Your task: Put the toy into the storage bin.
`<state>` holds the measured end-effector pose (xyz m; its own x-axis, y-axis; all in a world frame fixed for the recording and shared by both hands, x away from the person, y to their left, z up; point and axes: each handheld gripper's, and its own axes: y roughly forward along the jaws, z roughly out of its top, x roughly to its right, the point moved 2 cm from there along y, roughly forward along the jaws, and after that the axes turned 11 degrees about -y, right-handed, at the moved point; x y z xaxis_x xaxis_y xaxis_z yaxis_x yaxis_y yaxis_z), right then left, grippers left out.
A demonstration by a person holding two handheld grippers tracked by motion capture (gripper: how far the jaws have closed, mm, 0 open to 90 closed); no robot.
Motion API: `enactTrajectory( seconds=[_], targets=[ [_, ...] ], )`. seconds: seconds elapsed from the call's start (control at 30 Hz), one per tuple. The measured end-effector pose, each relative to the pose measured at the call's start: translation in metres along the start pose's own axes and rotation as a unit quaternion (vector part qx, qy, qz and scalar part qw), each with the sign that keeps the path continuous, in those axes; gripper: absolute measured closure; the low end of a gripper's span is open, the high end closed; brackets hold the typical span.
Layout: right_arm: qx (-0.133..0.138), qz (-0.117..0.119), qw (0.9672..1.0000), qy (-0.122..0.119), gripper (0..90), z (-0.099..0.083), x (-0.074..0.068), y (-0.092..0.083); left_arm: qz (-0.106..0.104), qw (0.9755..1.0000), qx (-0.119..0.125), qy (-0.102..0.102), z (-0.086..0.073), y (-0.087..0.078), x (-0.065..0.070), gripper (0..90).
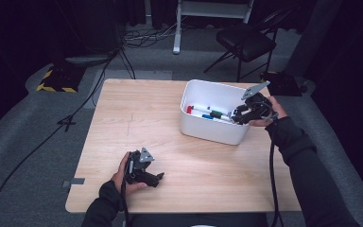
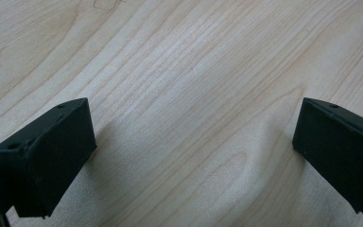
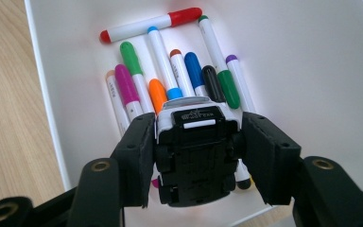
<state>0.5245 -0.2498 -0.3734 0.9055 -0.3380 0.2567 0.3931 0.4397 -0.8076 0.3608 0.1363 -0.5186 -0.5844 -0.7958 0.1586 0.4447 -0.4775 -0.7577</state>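
A: Why is the right gripper [image 3: 196,156] over the white bin [image 1: 203,130]?
B: It's pinching a black-and-white stamp-like block [image 3: 194,151] above the markers [image 3: 170,78], probably to drop it in. The bin sits near the table's [image 1: 137,118] far right corner.
A: And the left gripper [image 2: 194,156]?
B: Spread, holding nothing, resting near the near-left edge.

Black block [image 3: 196,156] in the right gripper [image 3: 196,156]: small raised lettering on its top edge, too blurred to read.
Markers [image 3: 179,71] in the white bin [image 3: 312,71]: faint grey barrel print, illegible.
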Motion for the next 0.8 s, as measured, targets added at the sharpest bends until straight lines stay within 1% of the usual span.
enactTrajectory(
  seconds=[0.03,0.07,0.17,0.2,0.23,0.27,0.3,0.37,0.4,0.53,0.57,0.6,0.7,0.73,0.8],
  targets=[
    [0.002,0.0,1.0,-0.005,47.4,-0.0007,0.0006,-0.0004,0.0,1.0,0.0,0.0,0.0,0.0,0.0,0.2],
    [-0.001,0.0,1.0,0.001,47.4,-0.0015,0.0,-0.0017,0.0,1.0,0.0,0.0,0.0,0.0,0.0,0.2],
    [0.002,-0.001,1.0,0.008,47.3,-0.0038,0.0006,-0.0041,0.0,1.0,0.0,0.0,0.0,0.0,0.0,0.2],
    [0.006,0.0,1.0,0.004,47.4,-0.0046,0.0013,-0.0048,0.0,1.0,0.0,0.0,0.0,0.0,0.0,0.2],
    [0.003,0.0,0.9999,0.01,47.3,-0.0051,0.0004,-0.0059,-0.001,1.0,0.0,-0.001,-0.0001,0.0001,0.0002,0.2],
    [0.004,0.001,0.9999,0.011,47.3,-0.0055,-0.0003,-0.0066,0.0,1.0,0.0,0.0,0.0,0.0,0.0,0.2],
    [0.006,0.001,1.0,0.004,47.3,-0.0061,-0.0001,-0.0067,0.0,1.0,0.0,0.0,0.0,0.0,0.0,0.2],
    [0.002,-0.001,1.0,0.006,47.3,-0.0066,-0.0012,-0.0072,0.0,1.0,0.0,0.0,0.0,0.0,0.0,0.2],
    [0.006,0.002,1.0,0.001,47.3,-0.0069,-0.001,-0.0067,0.0,1.0,0.0,0.0,0.0,0.0,0.0,0.2],
    [0.0,-0.003,1.0,0.005,47.2,-0.0078,-0.0022,-0.0065,0.0,1.0,0.0,0.0,0.0,0.0,0.0,0.2],
    [0.0,-0.002,1.0,0.001,47.2,-0.008,-0.0016,-0.0063,0.0,1.0,0.0,0.0,0.0,0.0,0.0,0.2],
    [0.0,-0.001,1.0,0.008,47.1,-0.0083,-0.002,-0.0064,0.0,1.0,0.0,0.0,0.0,0.0,0.0,0.2],
    [-0.005,0.003,1.0,0.005,47.0,-0.0089,-0.0023,-0.0061,-0.002,1.0,0.0,-0.002,-0.0001,0.0002,0.0003,0.2],
    [-0.004,0.0,1.0,0.0,47.0,-0.0091,-0.0018,-0.0057,0.0,1.0,0.0,0.0,0.0,0.0,0.0,0.2],
    [-0.004,0.0,1.0,0.001,46.9,-0.0097,-0.0016,-0.0057,-0.002,1.0,0.0,-0.003,-0.0002,0.0002,0.0004,0.2]
  ],
)
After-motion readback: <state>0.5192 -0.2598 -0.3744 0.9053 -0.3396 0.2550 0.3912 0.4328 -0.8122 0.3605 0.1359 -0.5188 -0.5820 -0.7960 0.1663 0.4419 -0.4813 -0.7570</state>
